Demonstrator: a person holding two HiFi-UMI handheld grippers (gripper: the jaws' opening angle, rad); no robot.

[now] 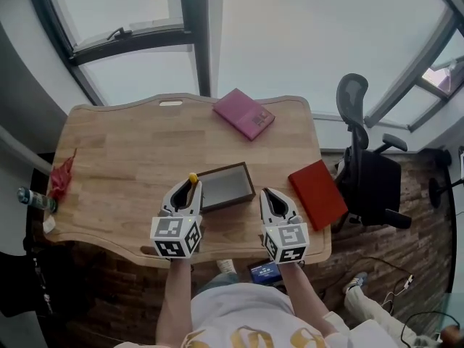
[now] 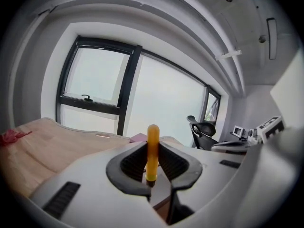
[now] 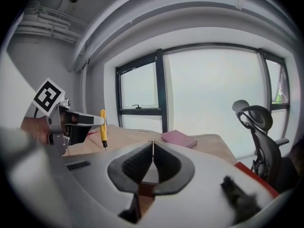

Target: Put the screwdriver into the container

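left gripper [image 1: 188, 188] clamped on screwdriver [image 2: 152, 151] | screwdriver: slim yellow handle, upright, dark tip down, at left edge of dark container [image 1: 230, 185] | right gripper [image 1: 272, 196] pinched together, empty

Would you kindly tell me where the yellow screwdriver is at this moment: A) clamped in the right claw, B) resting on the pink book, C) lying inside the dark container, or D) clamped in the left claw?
D: the left gripper view shows the left claw shut on the upright screwdriver, while the right claw is shut on nothing and the container looks empty.
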